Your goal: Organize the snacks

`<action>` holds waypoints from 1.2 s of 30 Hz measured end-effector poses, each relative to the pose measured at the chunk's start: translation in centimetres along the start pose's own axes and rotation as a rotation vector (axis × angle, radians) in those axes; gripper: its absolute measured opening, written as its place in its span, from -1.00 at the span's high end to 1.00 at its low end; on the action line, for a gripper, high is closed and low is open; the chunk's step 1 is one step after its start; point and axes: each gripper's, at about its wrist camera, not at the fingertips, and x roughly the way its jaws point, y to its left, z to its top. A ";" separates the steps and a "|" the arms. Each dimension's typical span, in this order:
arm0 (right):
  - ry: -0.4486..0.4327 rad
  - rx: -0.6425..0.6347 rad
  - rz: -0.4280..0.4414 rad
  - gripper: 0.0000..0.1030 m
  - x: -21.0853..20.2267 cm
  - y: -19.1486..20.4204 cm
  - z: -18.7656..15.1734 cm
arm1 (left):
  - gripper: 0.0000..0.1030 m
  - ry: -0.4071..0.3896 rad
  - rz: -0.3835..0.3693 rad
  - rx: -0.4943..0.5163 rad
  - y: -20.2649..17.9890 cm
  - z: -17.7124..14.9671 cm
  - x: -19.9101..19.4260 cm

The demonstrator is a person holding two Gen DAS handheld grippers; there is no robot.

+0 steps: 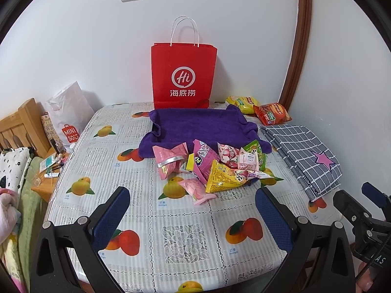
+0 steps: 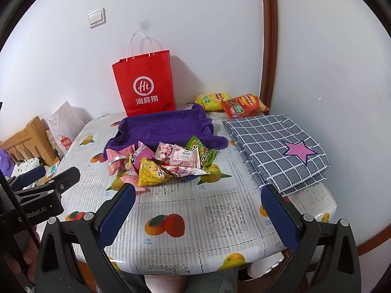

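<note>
Through the left wrist camera I see my left gripper (image 1: 193,204) hanging over the near part of the table (image 1: 185,241), its jaws spread wide with nothing between them. Just ahead lies the heap of snack packets (image 1: 210,164), pink, yellow and green wrappers piled together against the front edge of the purple towel-lined tray (image 1: 202,124). Behind the tray a red paper bag (image 1: 183,73) stands upright at the wall. To the back right, a yellow chip bag (image 1: 242,103) and an orange-red chip bag (image 1: 272,113) lie touching each other, beside a folded checked cloth (image 1: 303,151) with a pink star. My right gripper (image 1: 366,210) shows at the right edge; I cannot tell its jaws from here.

Through the right wrist camera my right gripper (image 2: 198,200) also has its jaws spread and empty, above the table (image 2: 220,222). The snack packets (image 2: 168,162) sit ahead and left, against the tray (image 2: 161,127). The left gripper (image 2: 48,183) appears at the left edge.
</note>
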 end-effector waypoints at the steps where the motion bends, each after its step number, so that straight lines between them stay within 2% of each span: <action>1: -0.001 -0.001 0.001 -0.96 0.0 0.0 0.0 | -0.99 0.000 0.001 0.001 0.0 0.0 0.0; 36: -0.013 -0.005 0.022 -0.96 -0.4 0.4 -0.2 | -0.99 0.000 0.002 0.000 0.2 -0.1 -0.1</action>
